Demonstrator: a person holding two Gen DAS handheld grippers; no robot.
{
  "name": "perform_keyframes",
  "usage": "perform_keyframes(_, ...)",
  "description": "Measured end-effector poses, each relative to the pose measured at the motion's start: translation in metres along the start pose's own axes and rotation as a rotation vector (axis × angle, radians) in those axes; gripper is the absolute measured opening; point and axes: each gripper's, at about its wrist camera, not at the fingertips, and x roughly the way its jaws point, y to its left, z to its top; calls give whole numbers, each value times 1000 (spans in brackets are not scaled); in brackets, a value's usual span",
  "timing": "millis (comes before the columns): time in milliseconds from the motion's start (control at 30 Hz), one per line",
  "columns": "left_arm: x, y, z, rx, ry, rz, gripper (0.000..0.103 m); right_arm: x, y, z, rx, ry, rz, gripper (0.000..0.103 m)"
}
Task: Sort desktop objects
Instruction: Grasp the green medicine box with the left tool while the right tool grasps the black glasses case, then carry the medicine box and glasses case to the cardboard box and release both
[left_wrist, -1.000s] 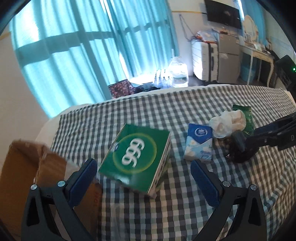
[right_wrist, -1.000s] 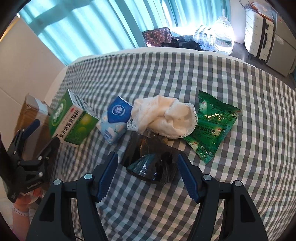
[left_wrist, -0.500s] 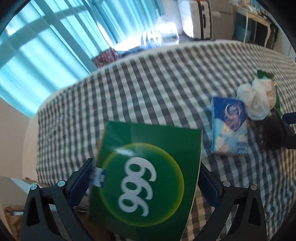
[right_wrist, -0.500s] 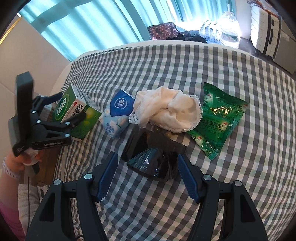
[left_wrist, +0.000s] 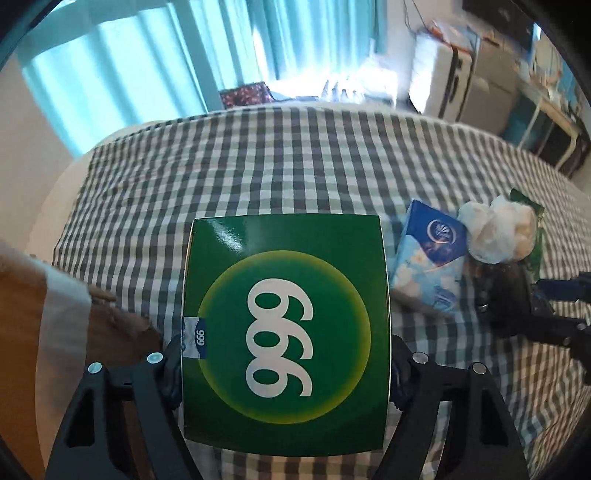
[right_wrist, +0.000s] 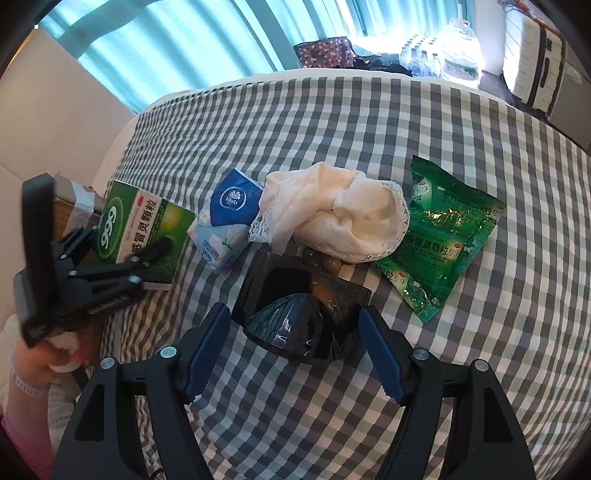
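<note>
Left wrist view: left gripper (left_wrist: 286, 363) clamps green box (left_wrist: 286, 325) near one end, so it could pivot out; right gripper (right_wrist: 295, 354) stands wide around the black case (right_wrist: 299, 314).

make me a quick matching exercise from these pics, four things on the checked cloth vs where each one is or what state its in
Things:
1. green box
2. tissue pack
3. white cloth
4. green sachet bag

States:
a. lies flat, right of the cloth
b. crumpled, mid-table
c. clamped in the left gripper
d. between box and cloth

Pairs: 1-c, 2-d, 3-b, 4-a
</note>
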Motion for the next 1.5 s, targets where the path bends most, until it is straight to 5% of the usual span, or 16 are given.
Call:
perform_keyframes(200,-25,-7,-28,-50,-87,46,78,2,12,-9,-51,8,-41,73)
perform_keyframes(567,-96,16,-35,-161,-104,-6,78,15,17,-13,-61,10,-29,77)
perform_keyframes(733,-124,39,-46,-240,-148,-53,78,29,18,-17,-14,88,17,77)
perform_keyframes(967,-130,58,-59,-283,-170,-117,78,34,29,-17,-48,43,-66,75)
perform_keyframes(1333,-131,49,-56,-220,-174,-233,79,40,41,-22,72,-72,-136,78)
perform_keyframes(1500,-133,50,-51,-206,-199,-248,79,30,44,-31,56,-137,-232,75)
